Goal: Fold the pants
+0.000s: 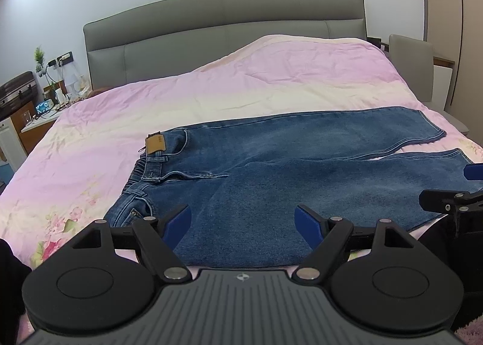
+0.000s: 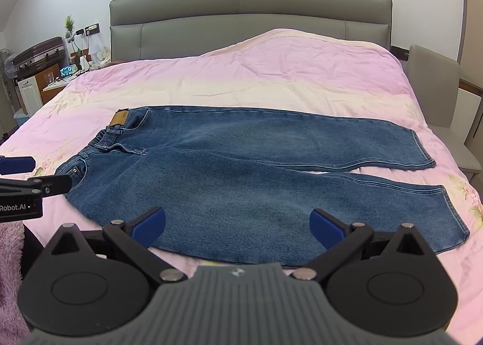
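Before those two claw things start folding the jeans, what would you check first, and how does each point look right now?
1. Jeans spread flat on the bedspread: ok.
2. Both legs apart, none folded yet: ok.
3. Left gripper fingers open, holding nothing: ok.
4. Right gripper fingers open, holding nothing: ok.
5. Waistband smooth: not ok, it is bunched.
6. Near edge of the jeans close under both grippers: ok.
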Action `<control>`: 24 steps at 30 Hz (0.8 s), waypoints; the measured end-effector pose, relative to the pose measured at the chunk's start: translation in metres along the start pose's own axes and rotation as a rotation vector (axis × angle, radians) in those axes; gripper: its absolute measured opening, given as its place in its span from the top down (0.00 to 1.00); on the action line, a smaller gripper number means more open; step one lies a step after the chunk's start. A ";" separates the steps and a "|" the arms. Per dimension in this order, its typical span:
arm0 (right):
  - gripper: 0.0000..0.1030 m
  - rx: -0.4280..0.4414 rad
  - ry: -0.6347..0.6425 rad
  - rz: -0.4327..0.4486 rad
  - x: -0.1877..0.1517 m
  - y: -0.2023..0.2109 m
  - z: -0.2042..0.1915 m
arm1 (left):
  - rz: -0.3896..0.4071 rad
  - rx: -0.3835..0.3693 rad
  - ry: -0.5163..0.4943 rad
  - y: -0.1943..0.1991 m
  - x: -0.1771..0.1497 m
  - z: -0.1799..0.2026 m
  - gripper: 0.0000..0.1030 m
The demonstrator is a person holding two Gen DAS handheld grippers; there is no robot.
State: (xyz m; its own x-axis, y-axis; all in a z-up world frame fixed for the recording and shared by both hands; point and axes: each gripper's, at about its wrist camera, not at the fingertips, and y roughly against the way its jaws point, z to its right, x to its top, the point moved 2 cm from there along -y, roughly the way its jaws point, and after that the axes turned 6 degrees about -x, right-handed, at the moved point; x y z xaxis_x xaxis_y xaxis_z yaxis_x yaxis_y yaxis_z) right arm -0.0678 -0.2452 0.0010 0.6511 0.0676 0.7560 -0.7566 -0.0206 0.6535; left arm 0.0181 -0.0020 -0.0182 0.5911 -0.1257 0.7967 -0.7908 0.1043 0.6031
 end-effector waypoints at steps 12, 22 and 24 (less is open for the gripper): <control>0.05 -0.025 -0.015 -0.001 0.001 0.007 0.008 | -0.001 -0.012 -0.001 -0.002 0.001 0.004 0.11; 0.05 -0.050 -0.037 -0.007 -0.001 0.012 0.021 | -0.004 -0.016 -0.007 -0.004 0.004 0.009 0.12; 0.05 -0.052 -0.039 -0.006 -0.001 0.013 0.022 | -0.003 -0.015 -0.010 -0.005 0.004 0.011 0.12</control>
State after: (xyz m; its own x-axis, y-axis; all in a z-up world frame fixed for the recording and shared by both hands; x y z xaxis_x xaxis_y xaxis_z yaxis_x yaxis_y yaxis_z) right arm -0.0775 -0.2671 0.0094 0.6568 0.0284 0.7535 -0.7541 0.0319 0.6560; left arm 0.0223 -0.0136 -0.0183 0.5917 -0.1357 0.7947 -0.7865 0.1191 0.6060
